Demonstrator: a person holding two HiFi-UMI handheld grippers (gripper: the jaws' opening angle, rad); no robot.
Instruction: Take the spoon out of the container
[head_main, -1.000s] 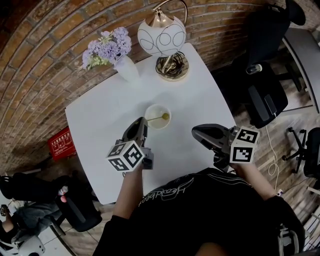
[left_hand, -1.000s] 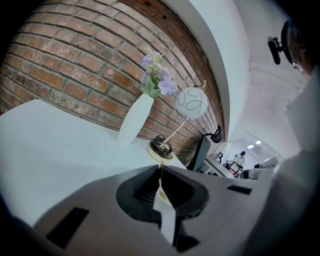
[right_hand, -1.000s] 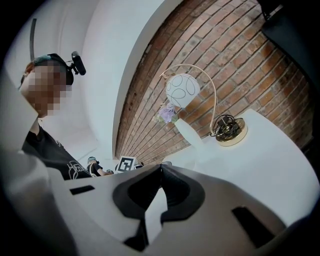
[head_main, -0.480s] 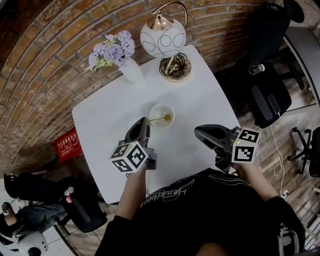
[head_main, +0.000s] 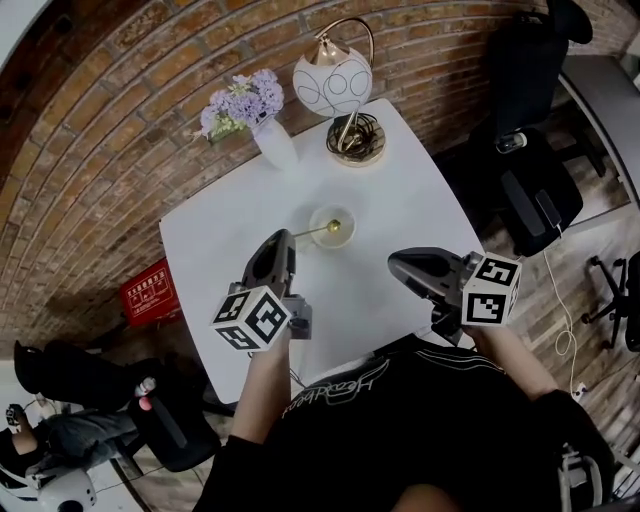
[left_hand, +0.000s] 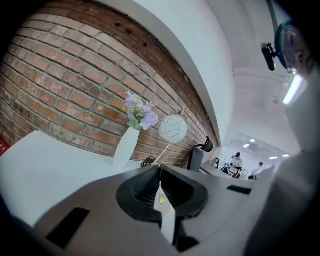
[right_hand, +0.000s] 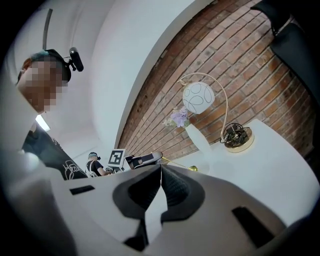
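Observation:
A small white container (head_main: 325, 215) stands in the middle of the white table (head_main: 420, 200). A gold spoon (head_main: 318, 229) lies with its bowl in the container and its thin handle reaching out to the left. My left gripper (head_main: 284, 240) is shut on the end of that handle; in the left gripper view the gold handle (left_hand: 160, 172) runs up between the closed jaws of the left gripper (left_hand: 160, 169). The right gripper view shows the spoon (right_hand: 186, 166) sticking out from the left gripper (right_hand: 145, 159). My right gripper (head_main: 400, 266) hovers shut and empty at the table's near right; its jaws (right_hand: 161, 169) meet.
A white vase of purple flowers (head_main: 272, 140) and a globe lamp on a gold base (head_main: 338, 82) stand at the table's far side against the brick wall. Black office chairs (head_main: 530, 190) are to the right, and a red box (head_main: 150, 293) lies on the floor to the left.
The head view has shifted, so the table sits further right in the picture. My left gripper stays at the spoon handle's end. The right gripper has barely moved.

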